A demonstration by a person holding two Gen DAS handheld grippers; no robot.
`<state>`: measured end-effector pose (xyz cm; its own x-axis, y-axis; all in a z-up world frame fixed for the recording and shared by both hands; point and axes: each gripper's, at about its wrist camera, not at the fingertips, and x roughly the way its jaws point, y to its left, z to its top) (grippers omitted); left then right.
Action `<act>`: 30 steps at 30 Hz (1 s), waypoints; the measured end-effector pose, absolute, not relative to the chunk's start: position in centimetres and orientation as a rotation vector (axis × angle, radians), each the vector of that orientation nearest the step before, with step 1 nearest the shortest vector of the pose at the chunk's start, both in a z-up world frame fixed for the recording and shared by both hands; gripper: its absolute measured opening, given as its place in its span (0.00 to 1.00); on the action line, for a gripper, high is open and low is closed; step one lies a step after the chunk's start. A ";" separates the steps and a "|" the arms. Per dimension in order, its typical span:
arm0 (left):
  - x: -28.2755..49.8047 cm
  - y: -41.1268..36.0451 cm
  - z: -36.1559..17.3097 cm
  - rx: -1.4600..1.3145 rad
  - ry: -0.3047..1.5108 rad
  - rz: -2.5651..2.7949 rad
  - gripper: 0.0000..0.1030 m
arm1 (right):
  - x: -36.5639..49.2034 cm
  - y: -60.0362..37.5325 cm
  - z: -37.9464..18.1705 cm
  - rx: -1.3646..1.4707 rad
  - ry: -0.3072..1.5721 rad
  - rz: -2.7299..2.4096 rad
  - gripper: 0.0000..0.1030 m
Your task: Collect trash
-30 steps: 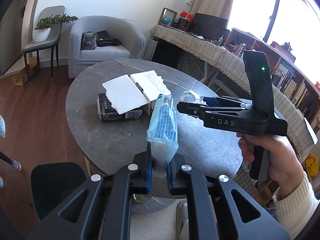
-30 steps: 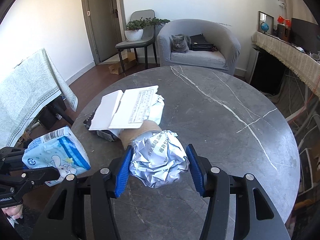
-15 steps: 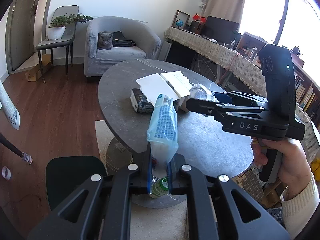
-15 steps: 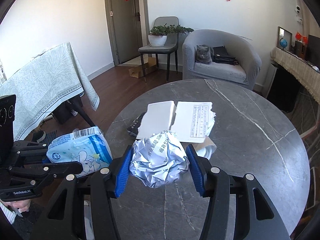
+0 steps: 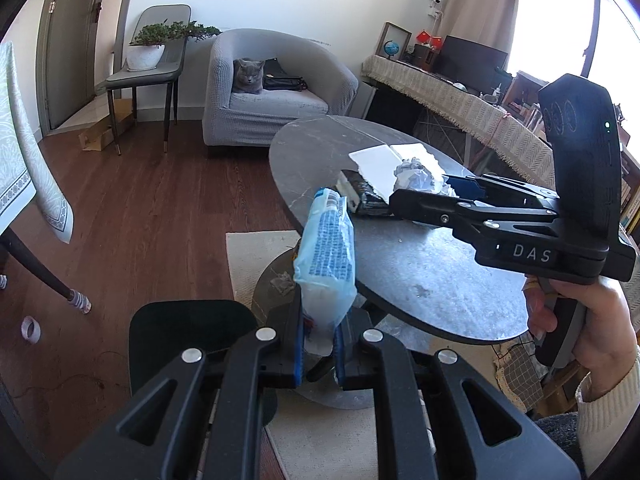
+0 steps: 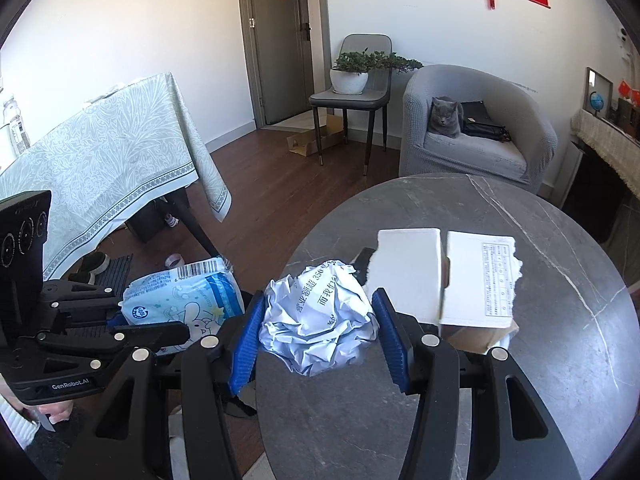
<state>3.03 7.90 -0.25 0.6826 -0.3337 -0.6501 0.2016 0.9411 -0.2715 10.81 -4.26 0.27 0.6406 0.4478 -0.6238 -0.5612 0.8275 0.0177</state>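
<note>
Item: left gripper (image 5: 318, 350), jaws clenched on blue wrapper (image 5: 328, 256), long axis upright at frame centre; right gripper (image 6: 318, 340), jaws grasping paper ball (image 6: 318, 322); your black bin (image 5: 188, 336) sits lower left, nearest the left gripper

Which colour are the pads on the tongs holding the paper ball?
Blue pads, seen best in the right wrist view.

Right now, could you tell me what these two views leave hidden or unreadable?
- Dark packet: mostly under the torn white box in both views.
- Label table on that box, right wrist view: too small to read.
- Tissue pack: its lower end is hidden between the left gripper's fingers.
</note>
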 end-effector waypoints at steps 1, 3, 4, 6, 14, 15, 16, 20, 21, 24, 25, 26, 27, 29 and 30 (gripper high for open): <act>3.0 8.2 -0.3 -0.186 0.765 -0.296 0.12 | 10.8 -3.8 0.2 -0.186 0.660 0.584 0.52; 2.9 9.1 -0.7 -0.189 0.773 -0.282 0.12 | 10.9 -3.0 0.1 -0.189 0.663 0.598 0.52; 2.8 9.5 -0.9 -0.191 0.777 -0.274 0.12 | 10.9 -2.6 0.0 -0.192 0.665 0.604 0.52; 2.8 10.4 -1.3 -0.195 0.788 -0.256 0.12 | 10.9 -1.7 -0.1 -0.198 0.668 0.617 0.52; 2.8 13.8 -3.2 -0.232 0.836 -0.206 0.12 | 10.7 1.8 -1.2 -0.237 0.693 0.666 0.52; 2.8 14.2 -3.5 -0.235 0.846 -0.200 0.12 | 10.7 2.2 -1.4 -0.244 0.697 0.670 0.53; 2.8 14.5 -3.7 -0.237 0.855 -0.194 0.12 | 10.6 2.5 -1.6 -0.250 0.701 0.674 0.52; 2.7 15.8 -5.7 -0.244 0.911 -0.168 0.12 | 10.6 3.8 -2.3 -0.265 0.718 0.691 0.52; 2.7 16.1 -6.3 -0.244 0.926 -0.163 0.12 | 10.6 4.1 -2.4 -0.267 0.722 0.694 0.53; 2.7 16.8 -7.9 -0.240 0.965 -0.147 0.12 | 10.9 5.1 -2.8 -0.276 0.733 0.706 0.53; 2.8 17.0 -8.4 -0.243 0.977 -0.143 0.12 | 10.9 5.5 -3.0 -0.280 0.738 0.710 0.53; 2.8 17.1 -8.9 -0.247 0.989 -0.142 0.12 | 10.9 5.8 -3.2 -0.283 0.743 0.714 0.53; 2.8 17.2 -9.4 -0.248 1.006 -0.138 0.12 | 10.9 6.1 -3.4 -0.286 0.749 0.717 0.53; 2.8 17.5 -10.6 -0.247 1.036 -0.126 0.12 | 11.1 6.8 -3.7 -0.293 0.760 0.722 0.53; 2.8 17.6 -11.1 -0.249 1.048 -0.124 0.12 | 11.1 7.1 -3.9 -0.297 0.766 0.725 0.53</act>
